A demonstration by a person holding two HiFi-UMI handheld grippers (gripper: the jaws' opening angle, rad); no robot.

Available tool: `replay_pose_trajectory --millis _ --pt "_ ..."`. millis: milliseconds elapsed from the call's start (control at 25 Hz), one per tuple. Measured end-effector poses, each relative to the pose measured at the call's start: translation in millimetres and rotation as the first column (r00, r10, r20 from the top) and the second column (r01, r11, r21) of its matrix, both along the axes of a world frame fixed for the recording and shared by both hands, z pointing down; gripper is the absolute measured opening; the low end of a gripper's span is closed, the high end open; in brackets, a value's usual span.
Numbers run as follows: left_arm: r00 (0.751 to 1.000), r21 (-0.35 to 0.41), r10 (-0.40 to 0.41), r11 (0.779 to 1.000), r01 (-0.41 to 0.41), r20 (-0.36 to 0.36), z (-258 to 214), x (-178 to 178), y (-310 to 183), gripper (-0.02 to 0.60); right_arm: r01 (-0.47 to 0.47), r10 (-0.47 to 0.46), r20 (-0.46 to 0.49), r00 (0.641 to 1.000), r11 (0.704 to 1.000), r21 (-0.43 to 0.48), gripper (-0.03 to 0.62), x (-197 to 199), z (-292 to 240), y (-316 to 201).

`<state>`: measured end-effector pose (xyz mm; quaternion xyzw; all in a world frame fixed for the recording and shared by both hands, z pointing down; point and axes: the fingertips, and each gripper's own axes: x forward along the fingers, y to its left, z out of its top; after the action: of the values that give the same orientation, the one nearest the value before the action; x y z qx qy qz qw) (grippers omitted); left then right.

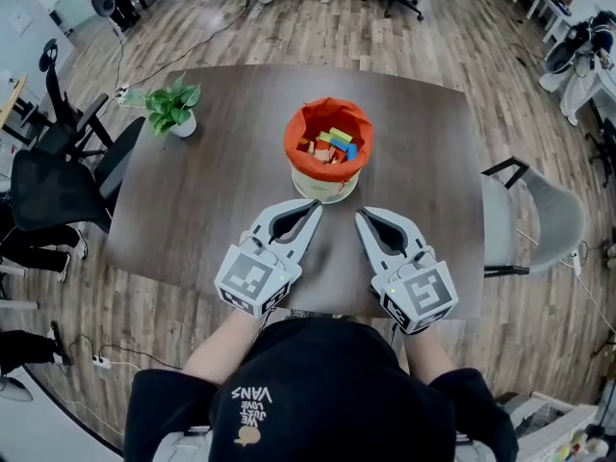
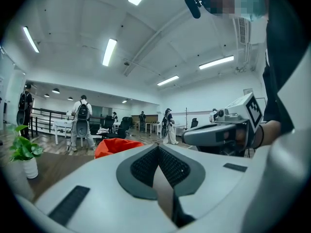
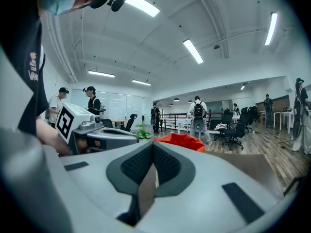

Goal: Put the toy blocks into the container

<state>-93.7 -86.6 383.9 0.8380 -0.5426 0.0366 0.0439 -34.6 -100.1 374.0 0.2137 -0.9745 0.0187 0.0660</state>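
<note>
An orange-lined container (image 1: pixel 328 147) stands in the middle of the dark table (image 1: pixel 221 191), with several coloured toy blocks (image 1: pixel 333 146) inside it. Its orange rim also shows in the left gripper view (image 2: pixel 116 145) and in the right gripper view (image 3: pixel 181 141). My left gripper (image 1: pixel 317 207) is shut and empty, its tips just short of the container's near left side. My right gripper (image 1: pixel 360 216) is also shut and empty, near the container's front right. No loose block shows on the table.
A small potted plant (image 1: pixel 173 107) stands at the table's far left. A black office chair (image 1: pixel 58 176) is left of the table, a grey chair (image 1: pixel 539 219) on the right. People stand in the room behind.
</note>
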Motion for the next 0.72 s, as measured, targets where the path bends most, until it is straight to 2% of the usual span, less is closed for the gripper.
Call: replay_pose_trajectory --millis 720 --pt "1.0 -0.004 -0.005 1.0 0.004 -0.015 2.7 -8.6 -1.1 0.011 -0.005 0.005 -0.04 0.999 1.0 -0.014 0.018 -6.5 12.2 -6.0"
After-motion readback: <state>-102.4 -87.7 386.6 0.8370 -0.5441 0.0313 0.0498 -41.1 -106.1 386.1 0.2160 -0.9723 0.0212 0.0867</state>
